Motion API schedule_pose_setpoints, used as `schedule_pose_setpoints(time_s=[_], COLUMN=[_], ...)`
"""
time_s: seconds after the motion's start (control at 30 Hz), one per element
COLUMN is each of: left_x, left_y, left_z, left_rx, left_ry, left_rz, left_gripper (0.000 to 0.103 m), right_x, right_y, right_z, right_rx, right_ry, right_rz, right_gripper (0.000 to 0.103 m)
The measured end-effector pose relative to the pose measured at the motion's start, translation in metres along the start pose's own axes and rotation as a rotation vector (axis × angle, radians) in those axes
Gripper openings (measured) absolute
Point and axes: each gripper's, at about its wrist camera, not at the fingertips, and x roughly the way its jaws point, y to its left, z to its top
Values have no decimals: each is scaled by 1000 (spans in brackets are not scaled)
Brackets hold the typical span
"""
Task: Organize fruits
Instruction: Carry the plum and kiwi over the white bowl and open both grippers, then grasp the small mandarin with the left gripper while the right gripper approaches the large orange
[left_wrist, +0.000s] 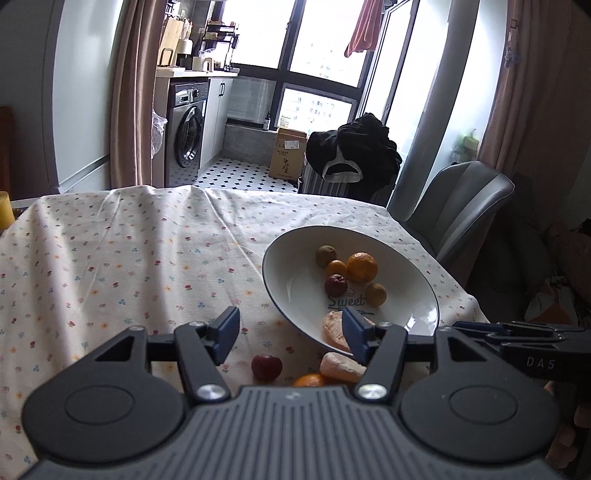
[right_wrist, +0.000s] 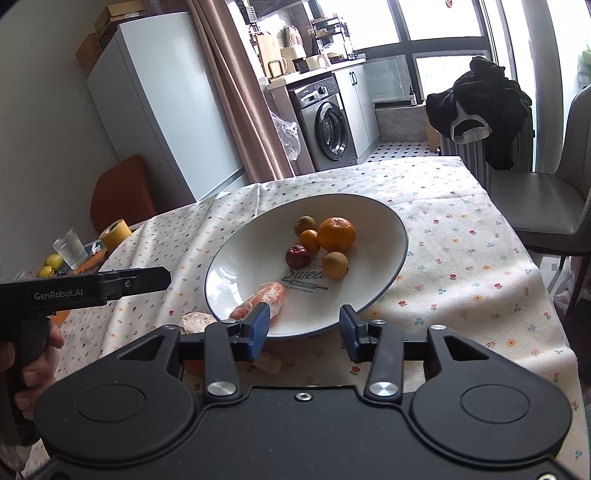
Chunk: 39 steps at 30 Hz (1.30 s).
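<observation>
Fruit segment (left_wrist: 341, 367): lying near the plate (right_wrist: 236, 236), soft, bruising easily; taking broad sides. Left tongs (left_wrist: 291, 334), right tongs (right_wrist: 304, 332) gaping, gripping nothing.

Daylight pours through the big windows (left_wrist: 317, 48) at the back, which blow out to plain white. The tablecloth (left_wrist: 122, 251) carries soft shadow bands, and the plate (right_wrist: 258, 236) shows a mild sheen. Both fisheye views bend straight lines and darken at the corners. Focus is sharp throughout, without motion blur.
</observation>
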Motion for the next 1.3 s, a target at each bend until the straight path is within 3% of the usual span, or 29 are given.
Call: schedule_pose_setpoints(time_s=[0.17,0.3,0.57,0.73,1.13,1.3], left_x=[-13,-18,-30,-35,-33,-27], left_y=[2,5,12,17,22,24], left_z=[-4,-8,-18,-24,-41,-50], left_rx=[-5,-12,-32,-51,-51,-59], left_ry=[-24,-23,-23,-19,13,38], left_rz=[12,29,44,63,28,10], left_gripper=[81,84,92,95,95,89], right_x=[-6,-11,-20,-24,-29,-28], right_y=[6,12,17,22,38,42], right_z=[-1,-2,-6,-9,-18,-22], right_rx=[-8,-19,-12,-18,-45,-44], right_ry=[-8,-10,-32,-23,12,12], right_rz=[0,3,0,-4,11,9], right_gripper=[53,62,102,103,103,103])
